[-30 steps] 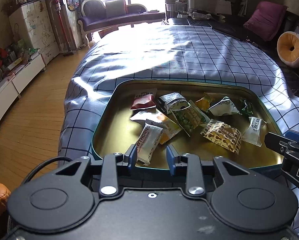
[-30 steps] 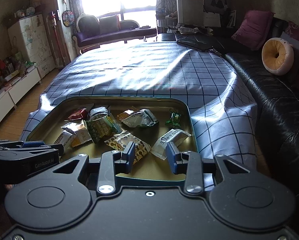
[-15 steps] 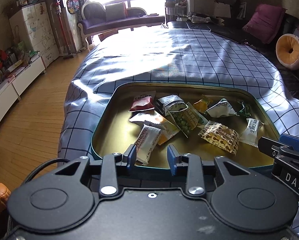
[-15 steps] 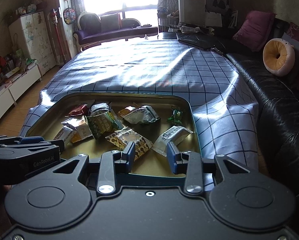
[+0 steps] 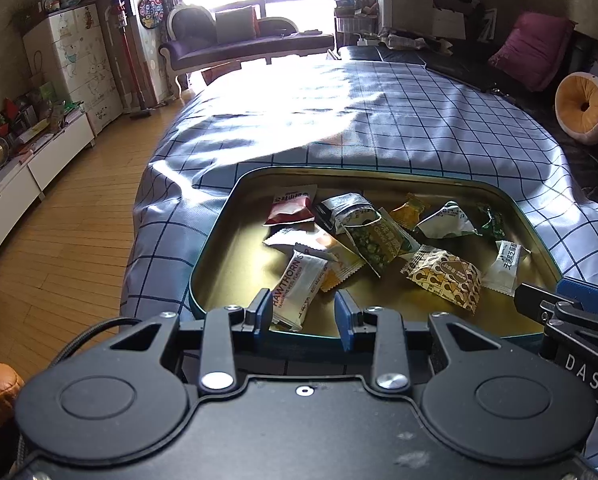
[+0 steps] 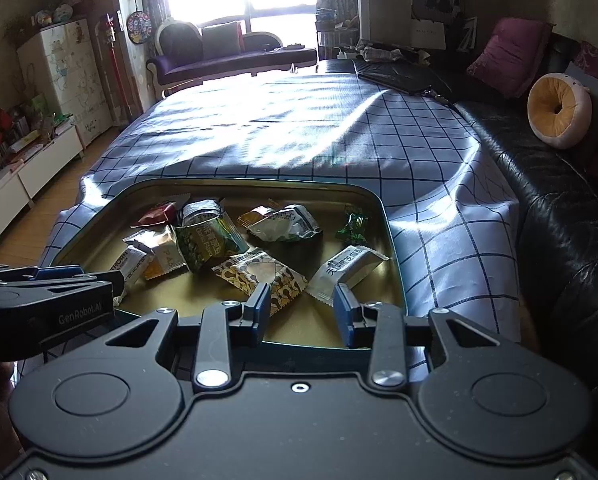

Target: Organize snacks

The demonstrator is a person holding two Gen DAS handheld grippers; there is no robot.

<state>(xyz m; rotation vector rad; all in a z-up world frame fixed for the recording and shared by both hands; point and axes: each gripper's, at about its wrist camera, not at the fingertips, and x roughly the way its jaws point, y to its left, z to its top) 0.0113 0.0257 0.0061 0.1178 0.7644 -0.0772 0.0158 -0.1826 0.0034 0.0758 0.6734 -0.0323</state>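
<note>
A gold metal tray (image 5: 235, 264) (image 6: 391, 248) lies on the checked tablecloth and holds several wrapped snacks. A white Hawthorn packet (image 5: 299, 284) lies at its near left. A patterned brown and white packet (image 5: 445, 276) (image 6: 259, 272) lies in the middle. A white bar packet (image 5: 505, 264) (image 6: 349, 266) lies at the right. My left gripper (image 5: 302, 314) is open and empty at the tray's near rim, by the Hawthorn packet. My right gripper (image 6: 301, 312) is open and empty at the near rim, between the patterned packet and the white bar.
The checked tablecloth (image 5: 359, 120) stretches far beyond the tray. A black leather sofa (image 6: 559, 216) with a round cushion (image 6: 559, 114) runs along the right. Wooden floor (image 5: 59, 240) and white cabinets lie to the left.
Both grippers have pulled back and risen slightly from the tray, so more of it shows. Both stay open and empty. The snacks have not moved.
</note>
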